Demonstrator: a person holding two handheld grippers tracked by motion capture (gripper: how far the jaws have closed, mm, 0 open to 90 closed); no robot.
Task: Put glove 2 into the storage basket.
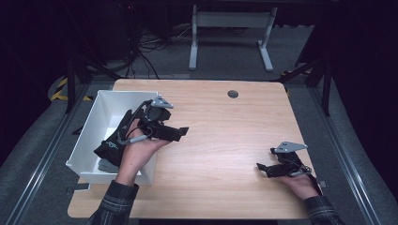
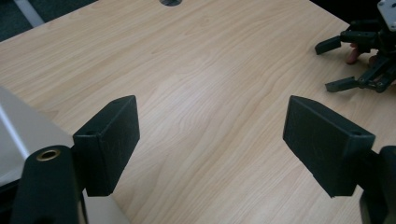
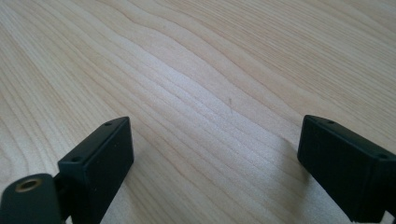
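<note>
White open bin (image 1: 96, 123) at counter's left edge, a black glove (image 1: 114, 140) draped across its inside

A dim room with one lit wooden table on grey carpet

The table (image 1: 225, 140), pale wood with rounded corners, sits at the centre of the frame, with a round grey grommet (image 1: 233, 93) near its far edge. Grey carpet (image 1: 225, 56) runs around it. At the top centre stands a white desk frame (image 1: 231, 35) on two legs with flat feet. Black cables (image 1: 141, 47) tangle on the floor at the upper left, and yellow-black tape (image 1: 60, 89) marks the floor at the left edge. Metal rails (image 1: 347, 159) run along both sides of the table. The upper corners lie in darkness; light falls mainly on the tabletop.
</note>
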